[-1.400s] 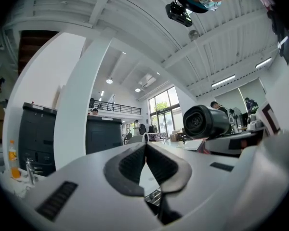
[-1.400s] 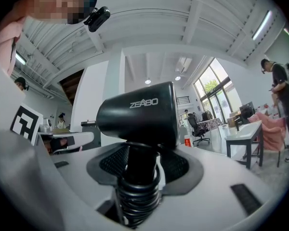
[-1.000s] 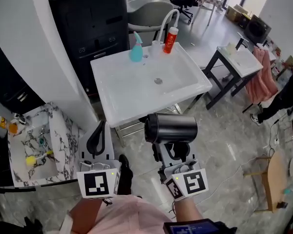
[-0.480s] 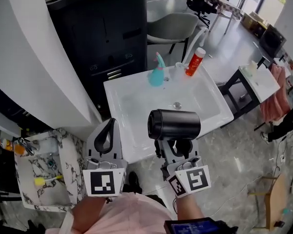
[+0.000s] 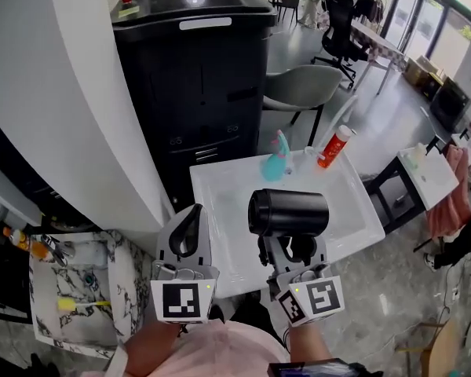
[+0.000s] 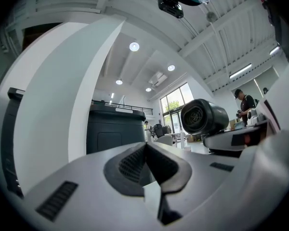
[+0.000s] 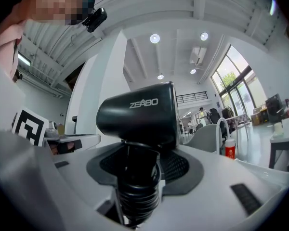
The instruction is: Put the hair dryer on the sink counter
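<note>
Hair dryer (image 5: 289,213), black, is up in the air w/ its handle clamped betw. the jaws of the right claw (image 5: 290,250), barrel lying sideways; in the head view it hangs over the front of the white sink counter (image 5: 226,203), not resting on it. Left claw (image 5: 190,228) is just beside it, jaws pressed together, nothing in them. Teal spray bottle (image 5: 276,163) & red-and-white tube (image 5: 333,146) stand at the counter's back edge
</note>
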Tool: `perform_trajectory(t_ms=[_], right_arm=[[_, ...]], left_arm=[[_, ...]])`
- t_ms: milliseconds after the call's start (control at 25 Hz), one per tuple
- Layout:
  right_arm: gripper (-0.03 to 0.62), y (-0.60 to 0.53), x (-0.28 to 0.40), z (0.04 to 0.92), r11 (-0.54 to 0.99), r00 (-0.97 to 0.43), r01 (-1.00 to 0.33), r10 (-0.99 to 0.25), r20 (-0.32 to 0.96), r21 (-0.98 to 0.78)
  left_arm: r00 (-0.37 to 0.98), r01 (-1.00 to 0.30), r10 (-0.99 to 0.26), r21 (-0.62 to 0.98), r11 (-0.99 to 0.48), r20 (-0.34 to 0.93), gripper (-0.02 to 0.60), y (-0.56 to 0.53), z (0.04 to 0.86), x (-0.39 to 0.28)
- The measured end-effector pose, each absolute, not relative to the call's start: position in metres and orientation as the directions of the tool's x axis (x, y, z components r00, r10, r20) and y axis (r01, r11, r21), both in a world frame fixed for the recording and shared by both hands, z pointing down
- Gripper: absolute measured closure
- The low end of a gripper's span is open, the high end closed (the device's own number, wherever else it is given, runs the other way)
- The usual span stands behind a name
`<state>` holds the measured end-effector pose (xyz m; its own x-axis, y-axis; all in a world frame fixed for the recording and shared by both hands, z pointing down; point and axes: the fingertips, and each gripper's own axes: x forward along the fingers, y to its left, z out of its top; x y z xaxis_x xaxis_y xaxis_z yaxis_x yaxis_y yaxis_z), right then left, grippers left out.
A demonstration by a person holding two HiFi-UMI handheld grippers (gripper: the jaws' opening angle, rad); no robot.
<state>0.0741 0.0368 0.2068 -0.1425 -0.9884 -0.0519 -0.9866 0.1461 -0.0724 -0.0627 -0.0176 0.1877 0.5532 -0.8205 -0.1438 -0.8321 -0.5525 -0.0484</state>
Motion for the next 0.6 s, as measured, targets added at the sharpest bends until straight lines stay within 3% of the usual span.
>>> perform_trajectory(t_ms=[600], right_arm=[[0.382, -0.019, 0.089, 0.237, 0.243, -0.246, -0.966, -0.969, 0.029, -0.082]], left_arm=[[0.475, -0.879, -0.875, -0.008, -0.476, -0.091, 0.571, -0.061, 0.212, -0.043]])
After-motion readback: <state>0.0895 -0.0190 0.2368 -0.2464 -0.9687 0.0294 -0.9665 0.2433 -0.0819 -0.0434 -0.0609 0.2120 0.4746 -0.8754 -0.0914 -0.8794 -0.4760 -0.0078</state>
